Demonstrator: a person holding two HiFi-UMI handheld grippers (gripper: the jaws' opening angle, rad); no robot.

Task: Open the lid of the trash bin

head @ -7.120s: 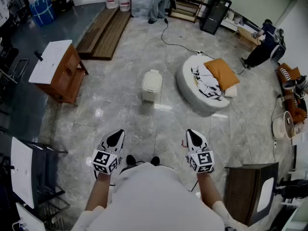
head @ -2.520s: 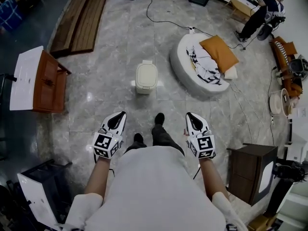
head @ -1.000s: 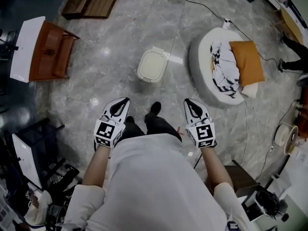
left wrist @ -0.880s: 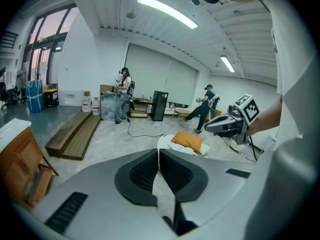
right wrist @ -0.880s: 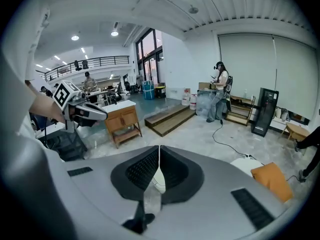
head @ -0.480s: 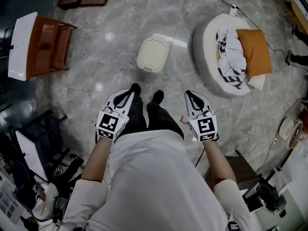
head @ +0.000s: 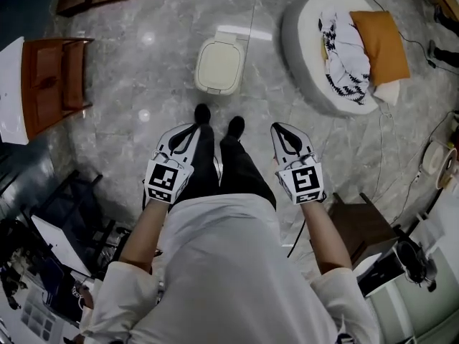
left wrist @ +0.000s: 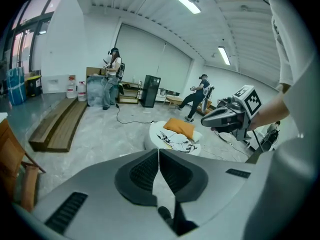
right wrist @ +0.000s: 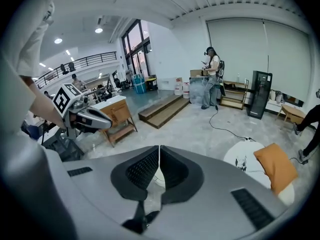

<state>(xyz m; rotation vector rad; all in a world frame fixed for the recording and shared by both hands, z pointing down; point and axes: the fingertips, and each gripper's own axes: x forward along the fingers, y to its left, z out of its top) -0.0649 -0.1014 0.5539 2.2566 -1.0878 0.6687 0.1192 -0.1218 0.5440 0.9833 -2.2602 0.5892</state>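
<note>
The cream trash bin [head: 219, 64] stands on the marble floor with its lid down, just beyond the person's black shoes [head: 203, 113]. My left gripper [head: 192, 129] hangs shut and empty, nearer the person than the bin and a little left of it. My right gripper [head: 278, 129] is level with it on the other side, also shut and empty. In the left gripper view the jaws [left wrist: 158, 152] meet with no gap, and the right gripper [left wrist: 231, 117] shows at the right. The right gripper view has its jaws [right wrist: 159, 150] pressed together too, with the left gripper [right wrist: 90, 118] at the left.
A round white floor cushion [head: 315, 63] with an orange pillow [head: 381, 36] lies right of the bin. A wooden cabinet [head: 50, 84] stands at the left, a dark one [head: 355, 224] at the near right. A cable [head: 252, 13] runs past the bin. Other people [left wrist: 114, 79] stand far off.
The person has stepped closer, so the bin now sits right ahead of the shoes. Both grippers have sunk lower and stay shut.
</note>
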